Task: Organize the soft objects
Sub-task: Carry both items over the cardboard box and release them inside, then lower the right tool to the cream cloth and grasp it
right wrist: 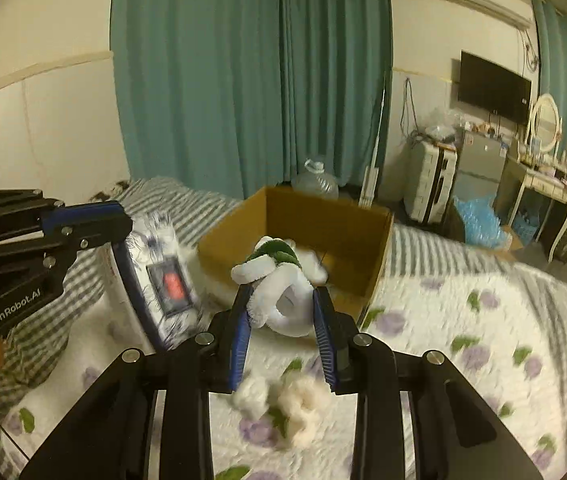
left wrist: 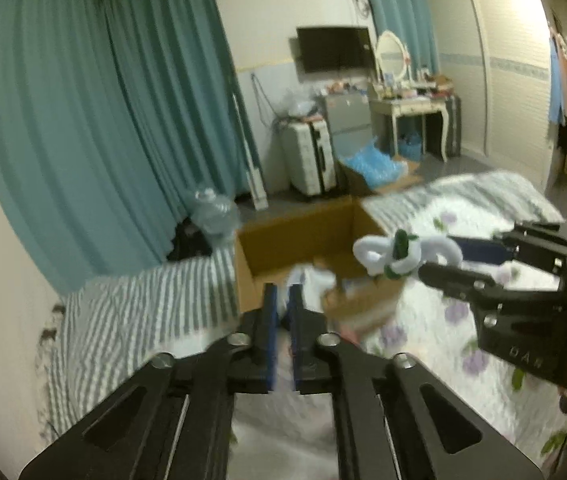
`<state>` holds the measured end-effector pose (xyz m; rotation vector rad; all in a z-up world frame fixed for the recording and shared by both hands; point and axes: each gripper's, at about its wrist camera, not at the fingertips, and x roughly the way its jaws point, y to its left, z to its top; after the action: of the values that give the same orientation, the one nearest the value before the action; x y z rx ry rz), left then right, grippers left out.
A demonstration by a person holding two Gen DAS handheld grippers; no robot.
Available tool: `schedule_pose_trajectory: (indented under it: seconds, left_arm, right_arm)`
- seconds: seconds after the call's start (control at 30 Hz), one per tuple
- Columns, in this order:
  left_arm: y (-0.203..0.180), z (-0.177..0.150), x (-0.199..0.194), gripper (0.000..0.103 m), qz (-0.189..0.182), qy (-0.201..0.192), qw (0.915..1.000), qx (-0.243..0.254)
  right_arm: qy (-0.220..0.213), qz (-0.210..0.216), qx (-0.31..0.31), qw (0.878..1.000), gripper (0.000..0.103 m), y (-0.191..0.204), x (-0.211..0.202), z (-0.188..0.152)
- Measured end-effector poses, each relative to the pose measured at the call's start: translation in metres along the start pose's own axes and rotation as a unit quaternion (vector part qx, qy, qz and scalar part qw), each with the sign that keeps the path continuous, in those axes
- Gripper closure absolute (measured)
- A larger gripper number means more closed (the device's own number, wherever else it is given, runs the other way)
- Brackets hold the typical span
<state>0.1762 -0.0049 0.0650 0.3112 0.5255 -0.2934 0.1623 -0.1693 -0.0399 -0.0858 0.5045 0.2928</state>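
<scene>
My right gripper (right wrist: 283, 296) is shut on a white plush toy with green patches (right wrist: 279, 280) and holds it in the air at the near rim of an open cardboard box (right wrist: 367, 248) on the bed. In the left wrist view the same toy (left wrist: 399, 254) hangs from the right gripper (left wrist: 431, 258) over the box (left wrist: 283, 236). My left gripper (left wrist: 283, 296) has its jaws close together with a narrow gap and nothing between them. White soft items (left wrist: 315, 280) lie inside the box. A cream fluffy toy (right wrist: 287, 404) lies on the quilt under my right gripper.
The bed has a floral quilt (right wrist: 463, 320) and a striped sheet (left wrist: 131, 320). A fuzzy white pouch with a red label (right wrist: 167, 280) stands beside the left gripper (right wrist: 119, 220). Teal curtains (right wrist: 251, 72), a water jug (right wrist: 315, 180), a suitcase (left wrist: 311, 160) and a dressing table (left wrist: 411, 112) stand beyond.
</scene>
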Motion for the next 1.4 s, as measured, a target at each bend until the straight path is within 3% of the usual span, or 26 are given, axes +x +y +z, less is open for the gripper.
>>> schedule_pose_trajectory:
  seconds: [0.23,0.37,0.53,0.6,0.67,0.77,0.9,1.17,1.4]
  left_arm:
    - [-0.005,0.058,0.046,0.102,-0.008,-0.015,0.9998,0.01]
    - [-0.01,0.057,0.103,0.097,-0.008,0.013,0.9999,-0.006]
    - [-0.011,0.035,0.172,0.095,-0.007,0.065,0.9974,-0.031]
    - [-0.012,0.027,0.192,0.095,0.0,0.088,0.9955,-0.035]
    - [-0.008,0.02,0.207,0.095,0.002,0.107,0.9931,-0.047]
    - [-0.001,0.013,0.212,0.095,0.007,0.12,0.9905,-0.067]
    - [0.005,0.016,0.19,0.095,0.0,0.112,0.9904,-0.08]
    - [0.003,0.044,0.079,0.095,0.008,0.013,0.9978,-0.065]
    - [-0.003,0.058,-0.033,0.095,0.014,-0.075,0.9944,-0.074]
  right_arm:
    - [-0.013,-0.009,-0.004,1.0,0.072,-0.036,0.027,0.06]
    - [0.0,0.002,0.01,1.0,0.07,-0.06,0.071,0.069]
    - [0.034,0.008,0.015,0.999,0.063,-0.078,0.132,0.053]
    - [0.044,0.009,0.015,0.999,0.057,-0.084,0.15,0.046]
    - [0.048,0.008,0.012,0.999,0.042,-0.087,0.162,0.043]
    - [0.043,-0.005,0.012,0.999,0.027,-0.093,0.165,0.044]
    - [0.028,-0.022,0.022,0.999,0.024,-0.1,0.15,0.051]
    - [-0.011,-0.035,0.031,0.999,0.023,-0.087,0.069,0.072]
    - [-0.045,-0.046,0.009,0.998,0.018,-0.065,-0.017,0.08]
